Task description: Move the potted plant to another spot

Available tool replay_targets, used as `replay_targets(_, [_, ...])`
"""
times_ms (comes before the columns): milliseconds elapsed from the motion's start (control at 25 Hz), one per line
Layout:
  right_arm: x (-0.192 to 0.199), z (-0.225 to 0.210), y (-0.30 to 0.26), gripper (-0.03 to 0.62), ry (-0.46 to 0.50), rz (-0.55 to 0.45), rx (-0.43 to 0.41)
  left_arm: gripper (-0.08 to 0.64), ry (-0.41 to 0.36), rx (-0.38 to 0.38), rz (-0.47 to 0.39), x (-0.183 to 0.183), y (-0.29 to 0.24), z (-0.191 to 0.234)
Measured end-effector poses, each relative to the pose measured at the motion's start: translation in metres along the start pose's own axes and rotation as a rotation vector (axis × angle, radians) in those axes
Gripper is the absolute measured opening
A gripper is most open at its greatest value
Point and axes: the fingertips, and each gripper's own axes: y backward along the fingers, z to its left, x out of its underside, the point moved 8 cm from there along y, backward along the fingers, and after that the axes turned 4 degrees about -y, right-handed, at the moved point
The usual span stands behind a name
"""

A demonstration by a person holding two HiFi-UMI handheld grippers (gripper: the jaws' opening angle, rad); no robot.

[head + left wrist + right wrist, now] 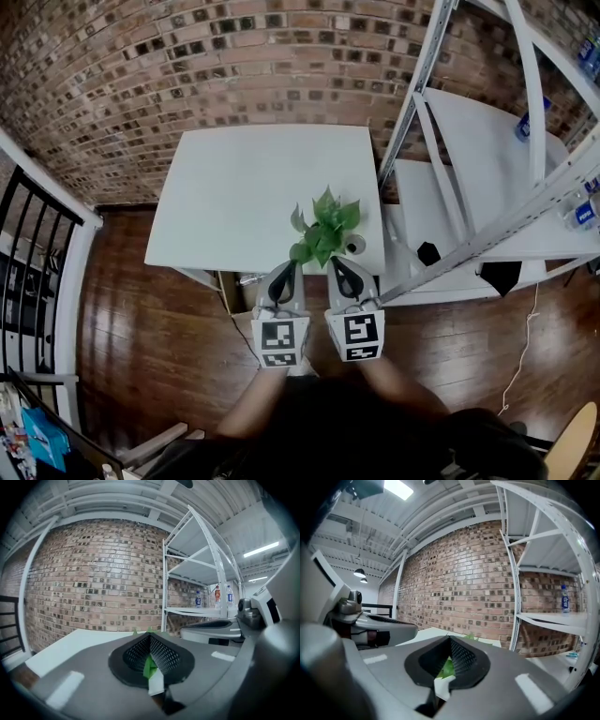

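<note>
Grippers first: your left gripper [286,274] and right gripper [343,270] sit side by side at the near edge of the desk [234,187]. The fingers of each are closed on a white sliver with green leaf behind it. That sliver is probably the rim of the potted plant [323,228], though the leaves hide the pot. The plant is by the desk's near right corner, just ahead of both grippers. Farther off is the brick wall [187,66], with a white shelving rack [487,159] to the right.
</note>
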Motion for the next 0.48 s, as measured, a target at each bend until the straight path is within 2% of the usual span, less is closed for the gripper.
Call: replay_targets(480, [-0.0004, -0.0032, -0.0027, 0.002, -0.002, -0.004, 0.015, 0.014, -0.015, -0.002, -0.02, -0.0027, -0.0023, 0.0029])
